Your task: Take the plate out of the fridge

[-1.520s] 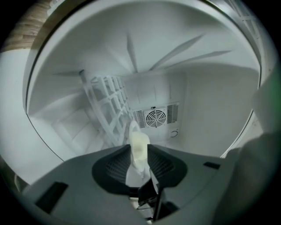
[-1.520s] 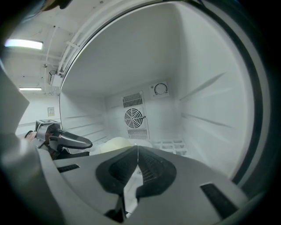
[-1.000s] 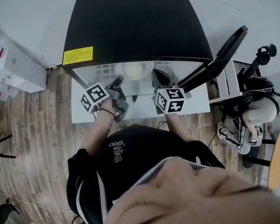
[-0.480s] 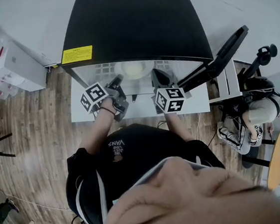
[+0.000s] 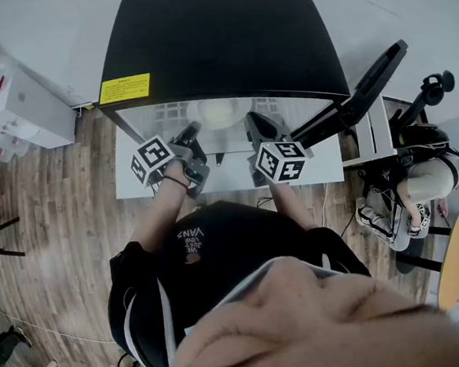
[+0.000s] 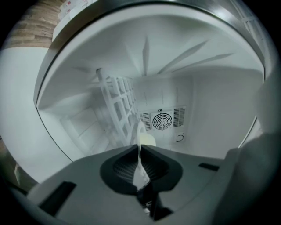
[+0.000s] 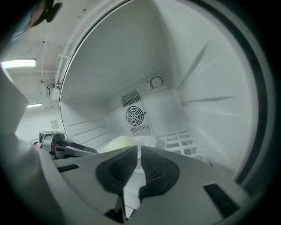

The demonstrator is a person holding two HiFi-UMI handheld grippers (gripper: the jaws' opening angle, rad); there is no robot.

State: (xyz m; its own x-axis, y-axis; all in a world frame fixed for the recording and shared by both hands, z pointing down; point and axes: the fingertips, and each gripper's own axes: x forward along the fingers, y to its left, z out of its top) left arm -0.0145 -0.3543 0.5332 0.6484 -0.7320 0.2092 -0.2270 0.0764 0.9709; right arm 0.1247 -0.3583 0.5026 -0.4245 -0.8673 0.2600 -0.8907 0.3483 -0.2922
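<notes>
I'm seeing a black tee (image 5: 236, 239) w/ white print; left gripper (image 5: 194, 131) & right gripper (image 5: 254, 121) each showing a b/w marker cube (image 5: 154, 158).

Lab-like workroom, wood floor (image 5: 54, 231), fridge (image 5: 221, 40), white boxes (image 5: 15, 104)

White print on my black shirt (image 5: 229, 248), at the centre of the head view, reads VANS, upside down to the camera. The smaller lines under it are too fine to read. A yellow label (image 5: 126, 88) sits on the black top of the fridge (image 5: 221, 40), upper left; its print is too small to read. The red marks on the white boxes (image 5: 5, 97) at far left are also illegible.
</notes>
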